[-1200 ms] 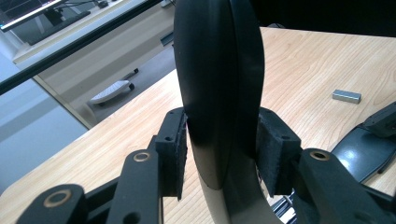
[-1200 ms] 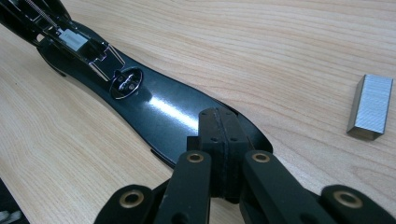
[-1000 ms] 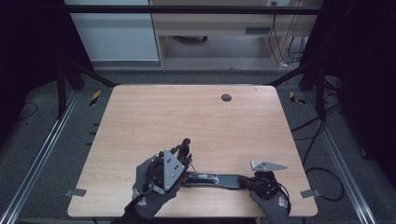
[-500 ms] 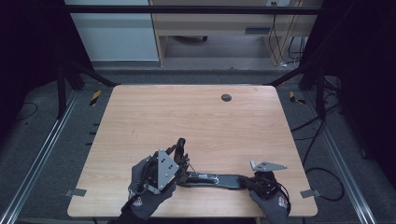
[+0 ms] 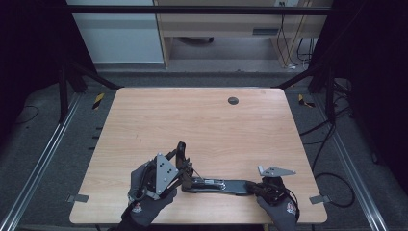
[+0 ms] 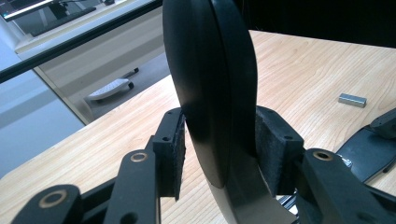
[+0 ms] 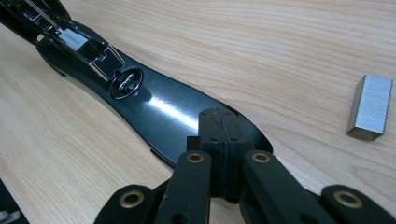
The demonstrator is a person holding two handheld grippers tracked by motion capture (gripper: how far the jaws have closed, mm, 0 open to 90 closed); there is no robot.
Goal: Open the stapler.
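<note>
While the high view looks down on the wooden table (image 5: 202,120), a black stapler (image 5: 219,185) lies opened out flat near the table's near edge, its base stretched between the two gloved hands, and a small dark round mark (image 5: 233,100) sits far off toward the back edge. At the left, the left gripper (image 5: 179,161) stands by the stapler's raised top arm (image 5: 182,150), which rises upright at the stapler's left end; at the right, the right gripper (image 5: 256,187) meets the base's right end, with its grey three-cornered plate above the hand. Seen from the left gripper view, the top arm (image 6: 210,88) rises between the two black jaws as a tall rounded black shape; the right pad (image 6: 271,154) lies against it, while a thin gap shows between the left pad (image 6: 173,156) and the arm, so the jaws stand part-way apart around it and I cannot tell whether they truly press on it. Farther right on the wood lies a small block of staples (image 6: 352,100), apart from the stapler's base (image 6: 369,151). From the right gripper view, the right gripper (image 7: 225,140) has its jaws fully together, pads touching, the tips resting on the glossy end of the base (image 7: 154,105); the open staple channel (image 7: 70,37) runs away to the upper left, and the block of staples (image 7: 371,107) lies on the table to the right, well apart.
</note>
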